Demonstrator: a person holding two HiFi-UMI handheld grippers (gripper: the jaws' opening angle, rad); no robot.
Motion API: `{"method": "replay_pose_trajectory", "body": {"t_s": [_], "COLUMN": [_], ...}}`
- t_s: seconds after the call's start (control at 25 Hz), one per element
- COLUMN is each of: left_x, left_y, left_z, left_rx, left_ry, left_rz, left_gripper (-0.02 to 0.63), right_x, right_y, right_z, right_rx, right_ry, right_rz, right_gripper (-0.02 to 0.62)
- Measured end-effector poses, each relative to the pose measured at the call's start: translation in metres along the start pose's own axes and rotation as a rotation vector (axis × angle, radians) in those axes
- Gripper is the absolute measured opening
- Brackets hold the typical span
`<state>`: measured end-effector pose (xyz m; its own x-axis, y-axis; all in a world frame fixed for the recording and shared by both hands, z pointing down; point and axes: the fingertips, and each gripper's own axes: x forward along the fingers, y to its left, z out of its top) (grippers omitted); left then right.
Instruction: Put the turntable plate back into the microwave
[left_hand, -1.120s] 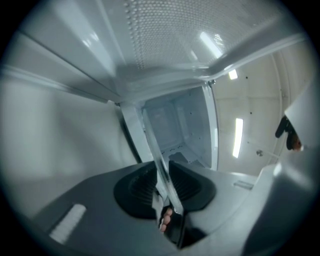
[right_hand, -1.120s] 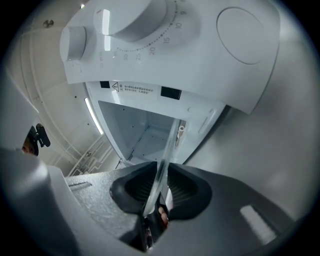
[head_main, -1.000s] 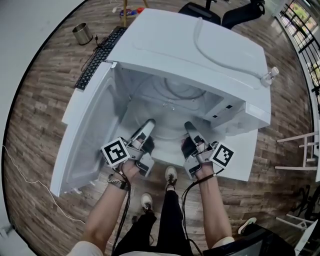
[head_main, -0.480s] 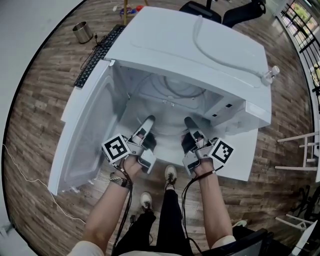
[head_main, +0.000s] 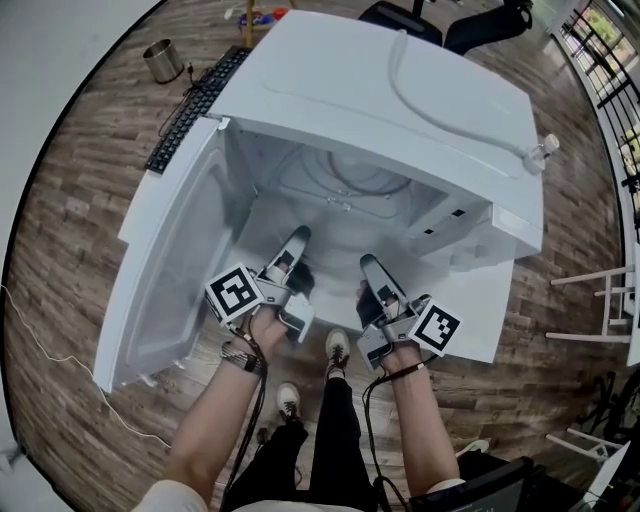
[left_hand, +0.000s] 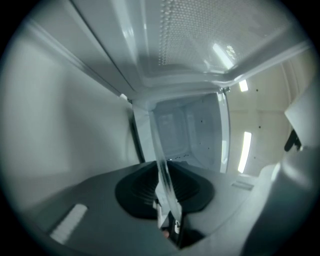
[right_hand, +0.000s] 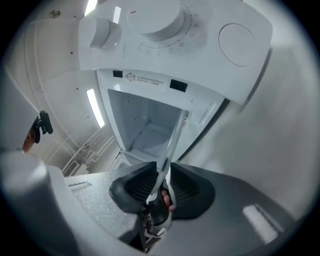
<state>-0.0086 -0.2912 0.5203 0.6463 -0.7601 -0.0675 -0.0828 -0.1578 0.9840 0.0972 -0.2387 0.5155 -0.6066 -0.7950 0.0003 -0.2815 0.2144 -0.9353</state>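
Note:
The white microwave (head_main: 400, 90) stands with its door (head_main: 170, 250) swung open to the left, and both grippers reach into the cavity mouth. The clear glass turntable plate (left_hand: 160, 155) runs edge-on between the dark pads of my left gripper (left_hand: 165, 192), whose jaws have just been closing on its rim. The plate's opposite rim (right_hand: 175, 140) sits pinched in my right gripper (right_hand: 162, 182). In the head view the left gripper (head_main: 297, 240) and right gripper (head_main: 370, 266) stand side by side at the opening, and the glass between them is hard to make out.
The control panel with its knobs (right_hand: 165, 30) is to the right of the cavity. A keyboard (head_main: 190, 110) and a metal can (head_main: 163, 62) lie on the wooden floor at the left. A small bottle (head_main: 540, 152) sits at the microwave's right. Dark chairs (head_main: 400, 20) stand behind.
Both grippers have drawn back a little toward the person, the right one also shifting left. The microwave and its door have stayed in place.

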Motion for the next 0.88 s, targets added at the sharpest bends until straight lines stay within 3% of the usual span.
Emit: {"method": "replay_pose_trajectory", "body": {"t_s": [0.2, 0.36, 0.44, 0.88], "left_x": [0.003, 0.003, 0.009, 0.003], "left_y": [0.002, 0.016, 0.016, 0.009], "left_z": [0.003, 0.007, 0.006, 0.003], "left_rx": [0.027, 0.097, 0.118, 0.107], "left_ry": [0.013, 0.046, 0.080, 0.069], "left_rz": [0.018, 0.127, 0.146, 0.098], "left_gripper": [0.067, 0.077, 0.081, 0.114], "right_x": [0.003, 0.007, 0.007, 0.007], "right_y": [0.002, -0.002, -0.004, -0.003], "right_z": [-0.015, -0.009, -0.004, -0.001], "right_rx": [0.010, -0.014, 0.025, 0.037], "right_ry": [0.004, -0.001, -0.020, -0.052], "right_rz": [-0.012, -0.035, -0.016, 0.018], "right_gripper": [0.078, 0.077, 0.069, 0.066]}}
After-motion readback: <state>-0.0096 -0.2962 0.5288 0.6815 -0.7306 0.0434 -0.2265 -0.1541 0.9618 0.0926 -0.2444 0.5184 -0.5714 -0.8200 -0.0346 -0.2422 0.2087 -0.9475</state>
